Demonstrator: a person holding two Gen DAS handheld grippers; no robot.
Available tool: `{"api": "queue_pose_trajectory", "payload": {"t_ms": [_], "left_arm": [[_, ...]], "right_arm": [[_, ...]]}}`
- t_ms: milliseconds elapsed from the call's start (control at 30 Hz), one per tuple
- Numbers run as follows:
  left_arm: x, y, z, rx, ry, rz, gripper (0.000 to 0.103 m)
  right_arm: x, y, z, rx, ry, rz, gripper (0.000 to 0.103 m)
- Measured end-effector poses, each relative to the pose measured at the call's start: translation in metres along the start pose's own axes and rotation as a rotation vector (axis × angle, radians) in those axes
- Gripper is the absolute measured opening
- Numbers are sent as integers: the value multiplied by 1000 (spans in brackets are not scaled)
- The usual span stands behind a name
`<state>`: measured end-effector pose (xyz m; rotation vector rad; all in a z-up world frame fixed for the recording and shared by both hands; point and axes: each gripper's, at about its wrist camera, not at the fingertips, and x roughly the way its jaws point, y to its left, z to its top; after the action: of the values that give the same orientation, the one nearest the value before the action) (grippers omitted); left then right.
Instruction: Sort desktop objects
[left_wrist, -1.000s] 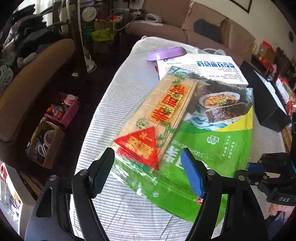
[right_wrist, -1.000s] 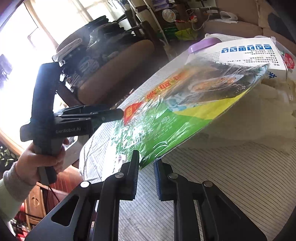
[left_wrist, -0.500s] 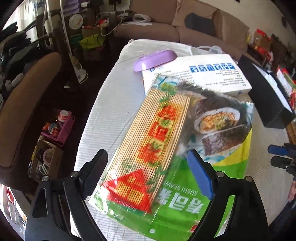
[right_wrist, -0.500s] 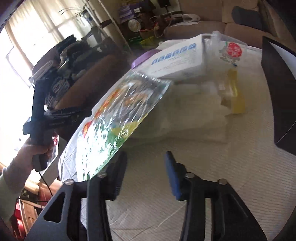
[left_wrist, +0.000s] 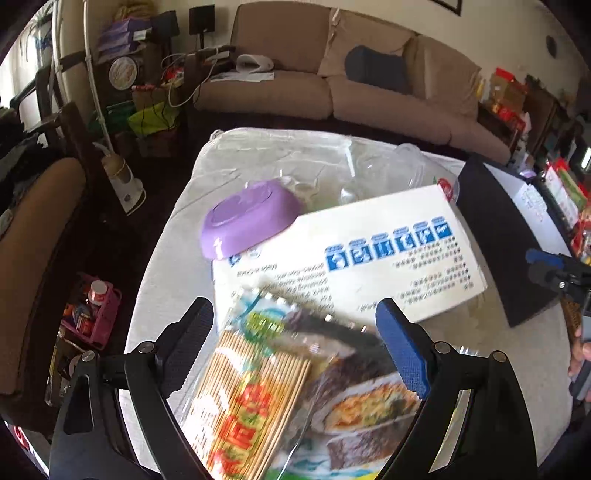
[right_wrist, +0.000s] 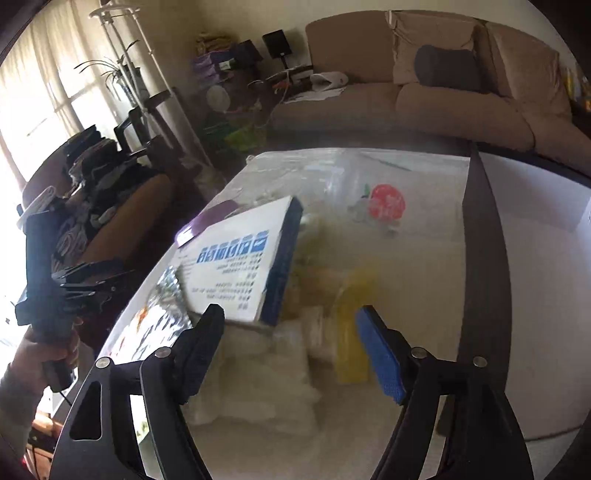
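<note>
Our left hand-held gripper (left_wrist: 293, 354) hangs released; the right hand-held gripper (right_wrist: 291, 347), jaws just opening, holds nothing. The sushi-mat packet (left_wrist: 280, 398) lies against the white box (left_wrist: 369, 258); we should grasp the next item squarely.

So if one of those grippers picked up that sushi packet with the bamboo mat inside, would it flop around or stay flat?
Probably a bit of both. The sushi seaweed packet has a bamboo mat of straight slats inside, so that side should stay fairly stiff along the slats. The rest is thin glossy film, likely to sag and crinkle. The shine suggests it could slip between the pads, and it looks light for its size.
</note>
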<state>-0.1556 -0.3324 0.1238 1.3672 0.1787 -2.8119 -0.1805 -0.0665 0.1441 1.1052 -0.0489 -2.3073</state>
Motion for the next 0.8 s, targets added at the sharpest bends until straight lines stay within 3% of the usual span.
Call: {"api": "queue_pose_trajectory", "payload": {"t_ms": [167,400,567,800], "left_arm": [[27,-39,66,15,-23,-42,91],[95,-81,142,31,40,-83,92],[150,-96,166,50,120,-51,90],[189,-93,177,-67,170,-139,90]], "right_arm": [[24,-23,42,30,-16,-51,83],[69,-49,74,2,0,-153,83],[94,-68,82,47,-16,-191,84],[107,-78,83,67,-62,-237,85]]}}
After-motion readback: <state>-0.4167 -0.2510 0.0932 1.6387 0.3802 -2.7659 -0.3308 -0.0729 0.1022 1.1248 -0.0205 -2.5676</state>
